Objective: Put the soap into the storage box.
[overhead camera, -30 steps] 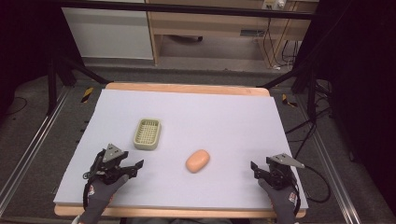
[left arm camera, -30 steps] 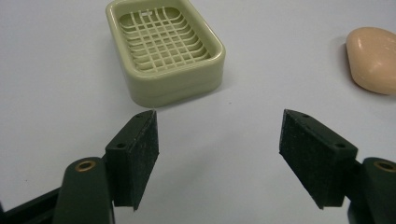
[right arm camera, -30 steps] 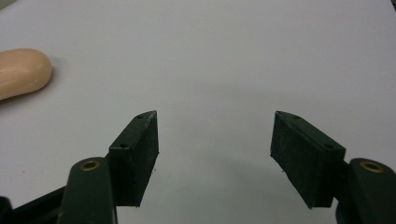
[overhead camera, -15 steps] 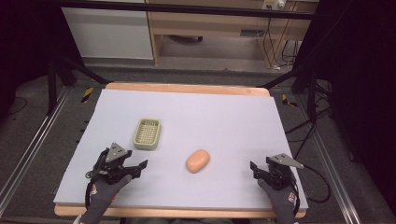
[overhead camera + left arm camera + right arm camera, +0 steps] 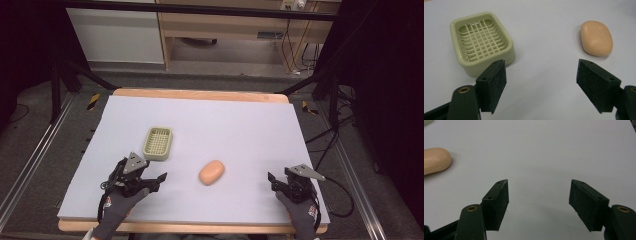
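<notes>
A peach-coloured soap bar [image 5: 211, 172] lies near the middle of the white table top [image 5: 235, 125]. A pale green soap dish [image 5: 158, 143] with a grid floor sits empty to its left. My left gripper [image 5: 154, 181] rests low at the front left, open, with nothing between its jaws. Ahead of it the left gripper view has the soap dish [image 5: 482, 42] at upper left and the soap bar [image 5: 596, 37] at upper right. At the front right my right gripper [image 5: 276, 182] is open and empty, and the soap bar [image 5: 435, 160] lies off to its left.
The white table top has a wooden rim [image 5: 200, 94] at the back and front. Black frame legs [image 5: 60, 75] stand at both far corners. Cables [image 5: 345, 187] trail off the right side, and shelving [image 5: 225, 30] stands behind the table.
My left gripper has crept a little to the right toward the soap bar. The right gripper, the soap bar and the dish have stayed put.
</notes>
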A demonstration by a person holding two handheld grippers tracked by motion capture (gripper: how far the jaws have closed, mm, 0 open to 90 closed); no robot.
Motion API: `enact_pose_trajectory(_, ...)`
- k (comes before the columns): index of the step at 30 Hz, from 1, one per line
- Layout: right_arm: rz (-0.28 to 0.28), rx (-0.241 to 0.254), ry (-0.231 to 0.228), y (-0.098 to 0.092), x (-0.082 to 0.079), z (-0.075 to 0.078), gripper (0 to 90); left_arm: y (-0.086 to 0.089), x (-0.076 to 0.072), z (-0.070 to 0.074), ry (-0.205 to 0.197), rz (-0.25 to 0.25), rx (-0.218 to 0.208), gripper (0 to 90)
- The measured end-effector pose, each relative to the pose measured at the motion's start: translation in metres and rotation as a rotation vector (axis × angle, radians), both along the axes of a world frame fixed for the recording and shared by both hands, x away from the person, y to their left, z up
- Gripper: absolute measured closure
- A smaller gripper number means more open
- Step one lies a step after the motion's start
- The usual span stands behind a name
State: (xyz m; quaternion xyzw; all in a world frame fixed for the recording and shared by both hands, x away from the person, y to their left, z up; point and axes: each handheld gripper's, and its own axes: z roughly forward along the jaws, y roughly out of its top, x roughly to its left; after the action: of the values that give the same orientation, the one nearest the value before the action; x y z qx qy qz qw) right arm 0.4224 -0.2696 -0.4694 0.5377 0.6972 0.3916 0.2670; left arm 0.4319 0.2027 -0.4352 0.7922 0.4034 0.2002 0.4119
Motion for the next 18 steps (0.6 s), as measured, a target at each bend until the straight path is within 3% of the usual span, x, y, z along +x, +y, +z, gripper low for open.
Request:
enact_pose_trajectory(11,0.002,-0.009,0.011,0.002,0.001,-0.001,35.8,-0.021,0.006,0.008,-0.010,-0.050,0.028,22.8)
enact_pose_trajectory(18,0.002,-0.009,0.011,0.002,0.001,-0.001,36.1,-0.031,0.010,0.019,-0.028,-0.064,0.013,22.3)
